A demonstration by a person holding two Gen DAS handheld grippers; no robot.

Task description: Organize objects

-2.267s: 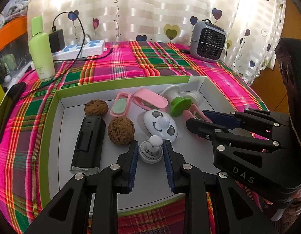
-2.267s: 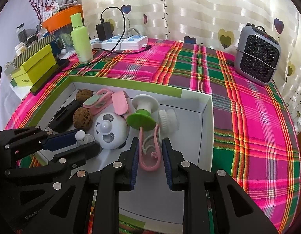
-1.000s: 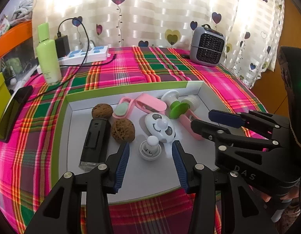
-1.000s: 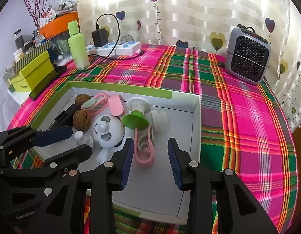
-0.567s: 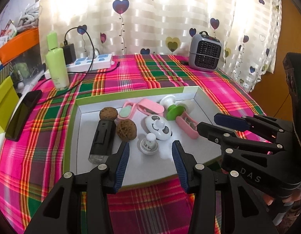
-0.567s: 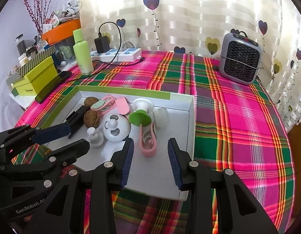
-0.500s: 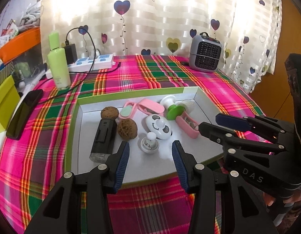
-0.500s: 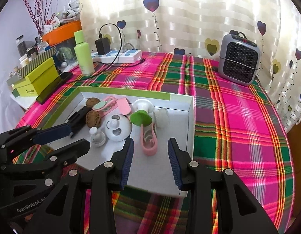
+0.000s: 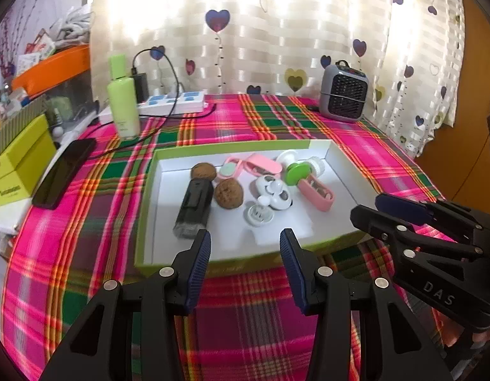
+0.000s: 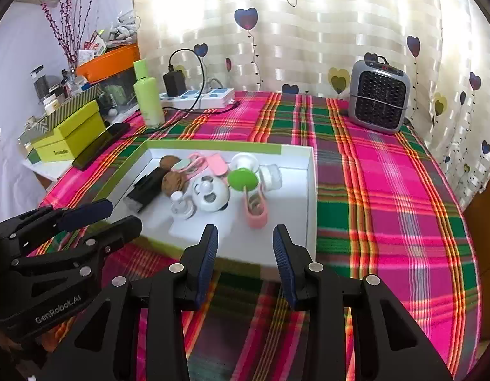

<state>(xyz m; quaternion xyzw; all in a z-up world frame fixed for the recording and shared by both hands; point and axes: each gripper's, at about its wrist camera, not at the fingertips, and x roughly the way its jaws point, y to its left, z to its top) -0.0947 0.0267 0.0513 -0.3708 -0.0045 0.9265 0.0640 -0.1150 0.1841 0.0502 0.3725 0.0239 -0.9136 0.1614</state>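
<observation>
A white tray with a green rim (image 9: 232, 262) (image 10: 310, 197) lies on the plaid table. In it are two walnuts (image 9: 228, 193), a black device (image 9: 194, 208), a white panda toy (image 9: 275, 192) (image 10: 211, 195), a small white knob piece (image 9: 258, 213) (image 10: 180, 207), pink clips (image 9: 316, 190) (image 10: 254, 209), a green-capped piece (image 9: 297, 170) (image 10: 243, 180) and a white brush. My left gripper (image 9: 245, 247) is open and empty, just before the tray's near rim. My right gripper (image 10: 245, 241) is open and empty over the tray's near rim.
A green bottle (image 9: 122, 101), a power strip with charger and cable (image 9: 172, 103), a grey heater (image 10: 378, 101), a black phone (image 9: 65, 171) and yellow-green boxes (image 10: 70, 133) stand around the tray. Bare plaid cloth (image 10: 388, 209) lies right of the tray.
Both grippers opened, let go of the white knob piece and the pink clip in the tray, and drew back toward the near edge. The objects stay in the tray.
</observation>
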